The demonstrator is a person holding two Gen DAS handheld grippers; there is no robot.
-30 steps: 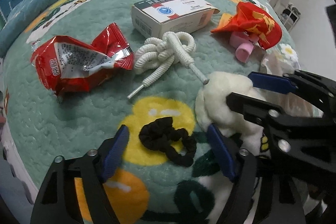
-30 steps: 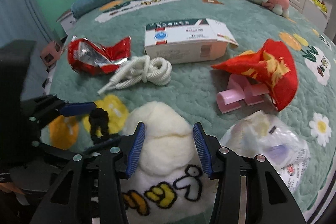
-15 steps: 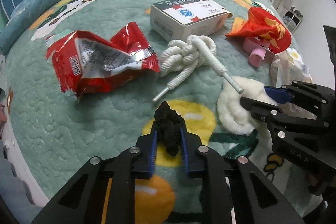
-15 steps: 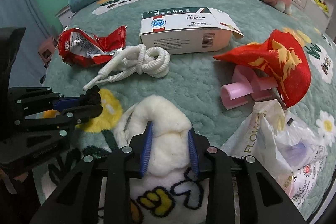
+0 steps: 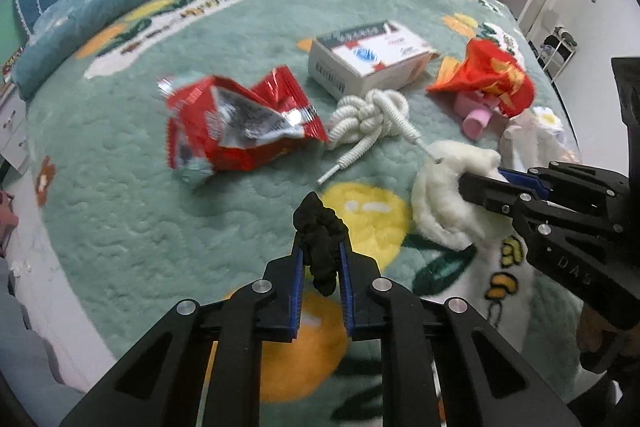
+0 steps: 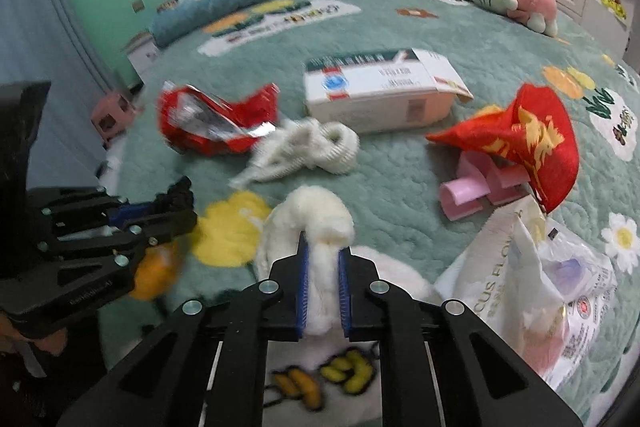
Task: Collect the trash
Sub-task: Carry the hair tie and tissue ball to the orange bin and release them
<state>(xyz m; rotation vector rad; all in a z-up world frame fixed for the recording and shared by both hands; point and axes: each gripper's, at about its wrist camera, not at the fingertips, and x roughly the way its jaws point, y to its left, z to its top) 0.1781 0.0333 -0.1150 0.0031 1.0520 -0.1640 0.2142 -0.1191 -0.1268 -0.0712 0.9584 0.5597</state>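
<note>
Black hair tie (image 5: 320, 247) clenched in left jaws | right jaws grasping white fluff (image 6: 322, 227) | red wrapper (image 5: 236, 131) beyond

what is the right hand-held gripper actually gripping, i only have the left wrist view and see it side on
observer: the right wrist view shows the right hand-held gripper shut on the white fluffy wad, with fluff squeezed between both blue pads.
operator: anything on its far side i can't make out
observer: a crumpled white plastic bag with printed lettering lies there, close to the red wrapper.
</note>
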